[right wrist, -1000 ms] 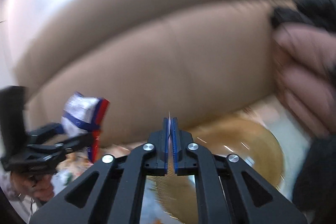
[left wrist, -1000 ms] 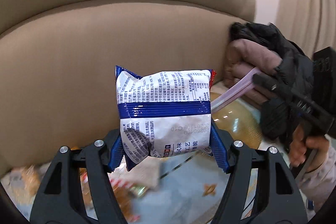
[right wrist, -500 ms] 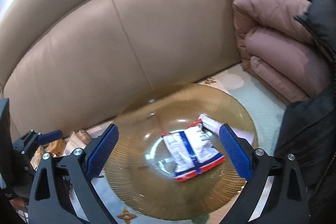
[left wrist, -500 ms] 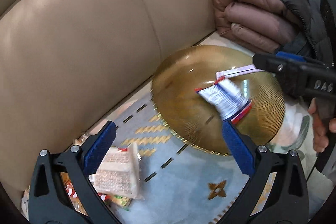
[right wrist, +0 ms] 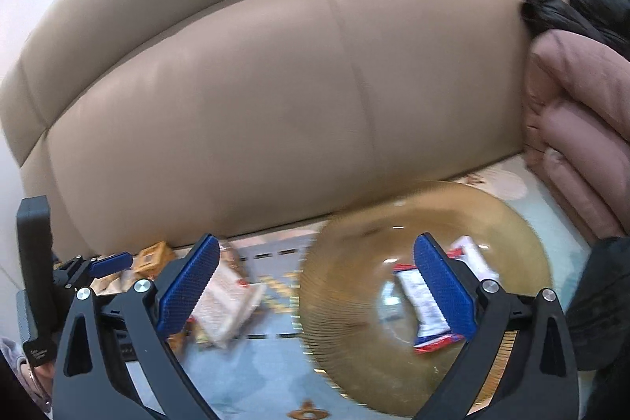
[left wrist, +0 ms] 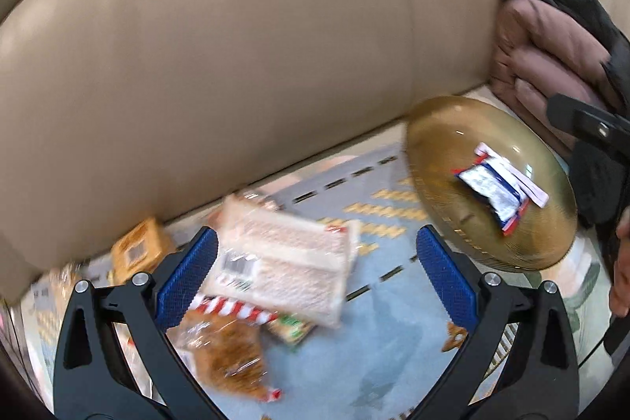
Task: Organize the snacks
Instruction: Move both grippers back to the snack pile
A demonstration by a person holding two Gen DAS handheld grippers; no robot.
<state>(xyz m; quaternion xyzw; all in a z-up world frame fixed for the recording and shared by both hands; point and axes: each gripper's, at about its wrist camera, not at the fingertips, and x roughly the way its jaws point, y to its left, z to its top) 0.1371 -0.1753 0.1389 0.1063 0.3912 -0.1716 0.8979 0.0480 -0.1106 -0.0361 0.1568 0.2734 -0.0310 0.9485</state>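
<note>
Left claw (left wrist: 315, 274) wide open, empty, over the loose pile near the sofa-back edge of the mat (left wrist: 378, 353). Right claw (right wrist: 317, 286) likewise wide open, empty, above the plate (right wrist: 354, 333). Two packets (left wrist: 494, 189) already lie in the plate. Next likely target: big flat packet (left wrist: 287, 262) atop the pile. Judged light, crinkly, slick film, contents possibly brittle; pinch an edge seam, not the middle. Bread bag (left wrist: 232, 353) below looks soft, squashable.

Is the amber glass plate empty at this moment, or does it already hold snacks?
Not empty. The amber glass plate holds a blue-and-white snack packet lying on a white packet; neither tool touches them.
</note>
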